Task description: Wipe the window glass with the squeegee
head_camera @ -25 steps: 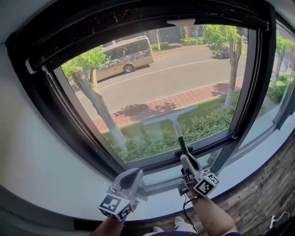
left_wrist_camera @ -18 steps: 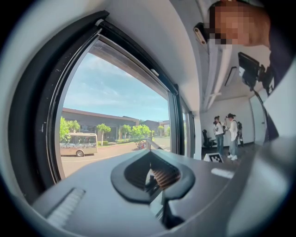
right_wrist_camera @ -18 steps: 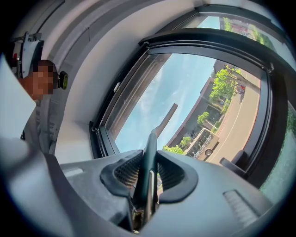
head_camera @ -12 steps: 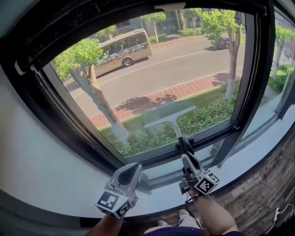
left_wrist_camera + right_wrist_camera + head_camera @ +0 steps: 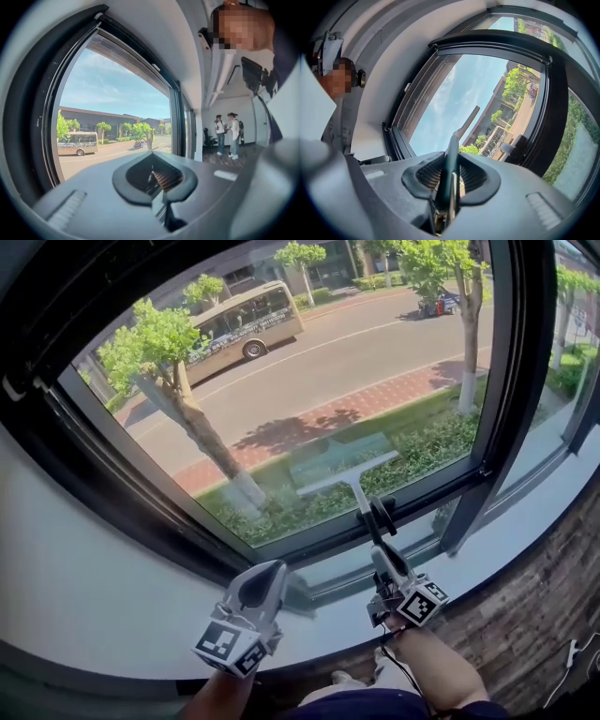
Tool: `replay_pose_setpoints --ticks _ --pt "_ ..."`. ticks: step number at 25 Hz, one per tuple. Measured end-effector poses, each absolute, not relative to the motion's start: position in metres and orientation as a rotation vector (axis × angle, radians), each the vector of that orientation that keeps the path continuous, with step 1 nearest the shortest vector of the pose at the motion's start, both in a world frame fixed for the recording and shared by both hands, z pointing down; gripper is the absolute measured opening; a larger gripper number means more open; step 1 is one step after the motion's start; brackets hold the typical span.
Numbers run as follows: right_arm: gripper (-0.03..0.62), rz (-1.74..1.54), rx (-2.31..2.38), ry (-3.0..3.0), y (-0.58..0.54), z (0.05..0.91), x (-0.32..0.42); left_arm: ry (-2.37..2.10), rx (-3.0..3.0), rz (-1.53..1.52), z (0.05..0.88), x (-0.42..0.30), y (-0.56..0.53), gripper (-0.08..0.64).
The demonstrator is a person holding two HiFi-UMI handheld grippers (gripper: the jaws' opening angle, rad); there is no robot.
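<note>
Your right gripper pinched the squeegee by its dark handle, jaws clamped on the shaft, with the blade lying tilted against the lower part of the window glass, just above the bottom frame rail. Your left gripper had its jaws pressed together on nothing and hung above the white sill, near the right one.

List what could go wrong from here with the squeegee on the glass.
1. The squeegee handle passes right by the black window latch; pulling lower could knock it against the latch.
2. The blade sits slanted on the glass, so one end may lift and leave streaks.
3. The right gripper clamps only the thin handle's lower end, so the squeegee might twist.
</note>
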State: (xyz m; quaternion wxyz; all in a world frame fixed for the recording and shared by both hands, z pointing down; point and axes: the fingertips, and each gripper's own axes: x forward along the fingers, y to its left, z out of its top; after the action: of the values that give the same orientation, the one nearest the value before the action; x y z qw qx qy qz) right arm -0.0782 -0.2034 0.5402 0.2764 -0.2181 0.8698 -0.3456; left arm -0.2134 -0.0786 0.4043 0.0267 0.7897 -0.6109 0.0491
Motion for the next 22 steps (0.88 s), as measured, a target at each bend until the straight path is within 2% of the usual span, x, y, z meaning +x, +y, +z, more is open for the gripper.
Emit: replay_pose_setpoints --ticks 13,22 --pt "0.101 -1.082 -0.659 2.330 -0.200 0.600 -0.074 -1.850 2.363 0.195 0.430 -0.206 -0.091 0.005" --pt "0.103 -1.135 -0.671 2.352 -0.198 0.612 -0.073 -1.861 2.332 0.159 0.439 -0.213 -0.083 0.005"
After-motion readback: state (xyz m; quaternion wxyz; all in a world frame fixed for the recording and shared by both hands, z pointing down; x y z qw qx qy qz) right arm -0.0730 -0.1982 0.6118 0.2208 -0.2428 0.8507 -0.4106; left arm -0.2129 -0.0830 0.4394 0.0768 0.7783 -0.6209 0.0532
